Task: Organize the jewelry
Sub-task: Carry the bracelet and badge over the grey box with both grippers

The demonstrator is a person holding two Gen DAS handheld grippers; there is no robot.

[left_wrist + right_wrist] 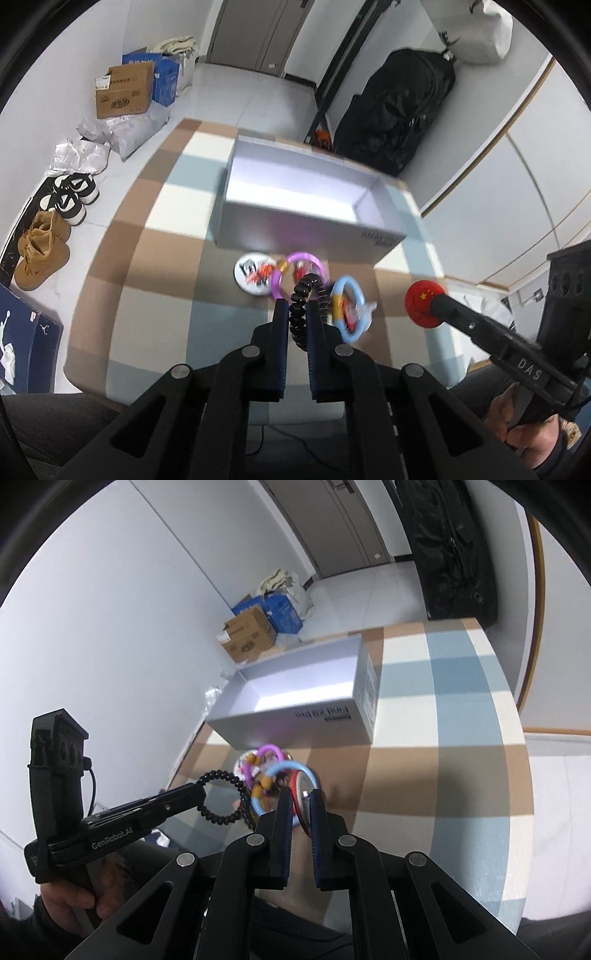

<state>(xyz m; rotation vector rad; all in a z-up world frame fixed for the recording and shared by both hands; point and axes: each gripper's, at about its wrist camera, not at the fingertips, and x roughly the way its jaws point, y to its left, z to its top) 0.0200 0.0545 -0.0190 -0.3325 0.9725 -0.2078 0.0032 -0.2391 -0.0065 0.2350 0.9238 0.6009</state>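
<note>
Surface: checked cloth in brown, pale blue and cream covers the table; we find it flat and unwrinkled where visible.
Receptacle: we note an open grey box standing on the cloth beyond the jewelry, its interior apparently bare as far as the views show.
Black bracelet: the black beaded bracelet is clamped between the fingers of the left gripper; the right wrist view shows its loop hanging free of the table.
Red badge: the right gripper is closed on a round red badge, held edge-on and above the cloth.
Remaining pile: purple ring, blue ring and white badge lie close together on the cloth, just in front of the box; some overlap, and blur prevents us separating smaller pieces.
Step in hand: we judge both pieces to be lifted and in carriage toward the box; neither is over it yet.
Next move: each tool should travel forward over the near wall, then open above the floor of the box. The bracelet dangles, so we advise clearing the rim with margin.
Risk: the hanging loop may snag the blue ring beside it.
Room: white walls, pale floor, grey door; cardboard cartons and shoes along the wall, a black bag standing by the table.
</note>
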